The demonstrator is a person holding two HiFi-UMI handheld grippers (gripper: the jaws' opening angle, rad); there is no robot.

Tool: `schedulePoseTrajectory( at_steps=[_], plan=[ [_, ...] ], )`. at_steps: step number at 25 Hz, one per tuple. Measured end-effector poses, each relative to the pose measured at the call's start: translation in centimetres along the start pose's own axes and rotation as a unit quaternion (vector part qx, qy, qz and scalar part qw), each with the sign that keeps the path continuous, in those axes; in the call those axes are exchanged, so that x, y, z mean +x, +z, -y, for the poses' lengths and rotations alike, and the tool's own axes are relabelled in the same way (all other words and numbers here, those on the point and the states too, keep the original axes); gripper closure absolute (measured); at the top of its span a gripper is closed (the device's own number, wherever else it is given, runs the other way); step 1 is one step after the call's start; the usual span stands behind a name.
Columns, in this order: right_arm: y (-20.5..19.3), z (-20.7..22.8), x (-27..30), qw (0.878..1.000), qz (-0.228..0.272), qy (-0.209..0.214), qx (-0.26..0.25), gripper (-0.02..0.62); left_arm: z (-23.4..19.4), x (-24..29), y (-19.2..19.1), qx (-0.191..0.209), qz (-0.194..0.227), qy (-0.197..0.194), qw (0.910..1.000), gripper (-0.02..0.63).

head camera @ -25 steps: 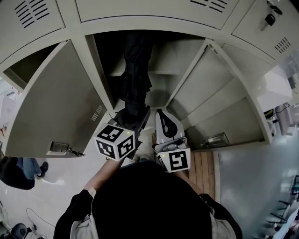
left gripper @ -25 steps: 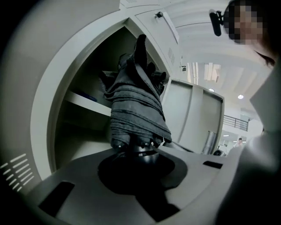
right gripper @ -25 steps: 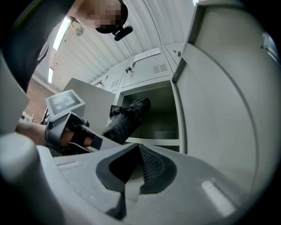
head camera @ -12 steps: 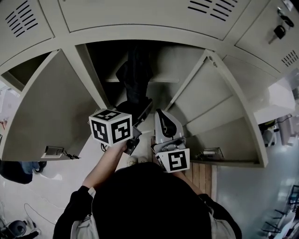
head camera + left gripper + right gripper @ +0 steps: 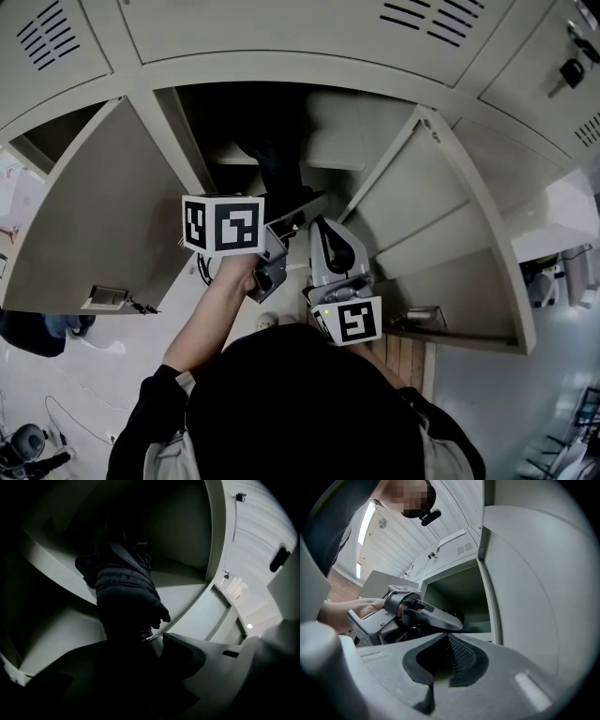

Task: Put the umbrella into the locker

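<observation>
The folded black umbrella [image 5: 279,167] [image 5: 124,592] lies inside the open middle locker [image 5: 375,131], resting on its shelf [image 5: 183,581]. My left gripper [image 5: 298,208] [image 5: 154,641] reaches into the locker mouth. Its jaws are opening, and the umbrella's near end with a metal ring sits between them without the pads pressing on it. My right gripper [image 5: 323,227] [image 5: 443,641] hangs just right of the left one, outside the locker, shut on nothing. The left gripper [image 5: 417,613] also shows in the right gripper view, held by a hand.
The locker's own door [image 5: 103,216] swings out at the left. A neighbouring door [image 5: 441,216] stands open at the right, close beside my right gripper. Keys [image 5: 570,70] hang from a lock at the top right. Wooden floor [image 5: 408,352] shows below.
My left gripper rolled, so its marker cube turned, and it rose towards the locker mouth. The umbrella moved deeper into the locker. The right gripper hardly moved.
</observation>
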State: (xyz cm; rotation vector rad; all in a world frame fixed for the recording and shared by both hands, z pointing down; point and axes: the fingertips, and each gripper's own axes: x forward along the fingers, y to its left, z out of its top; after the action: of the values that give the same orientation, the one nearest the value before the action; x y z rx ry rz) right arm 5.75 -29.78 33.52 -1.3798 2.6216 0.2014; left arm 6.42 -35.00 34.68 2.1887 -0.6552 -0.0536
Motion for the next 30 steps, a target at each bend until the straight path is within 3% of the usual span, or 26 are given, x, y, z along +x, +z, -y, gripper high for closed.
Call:
schedulePoseTrajectory(
  at_steps=[6, 9, 18, 27, 30],
  plan=[
    [0.5, -0.3, 0.1, 1.0, 0.01, 0.01, 0.002, 0.592, 2.4, 0.0, 1.2, -0.04, 0.004, -0.051, 0.9979, 0.363],
    [0.7, -0.5, 0.0, 1.0, 0.014, 0.014, 0.002, 0.592, 2.8, -0.3, 1.4, -0.04, -0.002, -0.054, 0.9977, 0.307],
    [0.7, -1.5, 0.3, 0.999, 0.022, 0.034, -0.007, 0.592, 0.6, -1.8, 1.2, 0.013, 0.01, 0.042, 0.999, 0.287],
    [1.0, -2.3, 0.8, 0.998, 0.033, 0.047, 0.001, 0.592, -0.6, -4.0, 2.2, 0.04, 0.05, 0.117, 0.991, 0.285],
    [1.2, -2.4, 0.9, 0.998, 0.035, 0.05, 0.006, 0.592, -0.7, -4.9, 3.2, 0.074, 0.064, 0.156, 0.9829, 0.284]
  ],
)
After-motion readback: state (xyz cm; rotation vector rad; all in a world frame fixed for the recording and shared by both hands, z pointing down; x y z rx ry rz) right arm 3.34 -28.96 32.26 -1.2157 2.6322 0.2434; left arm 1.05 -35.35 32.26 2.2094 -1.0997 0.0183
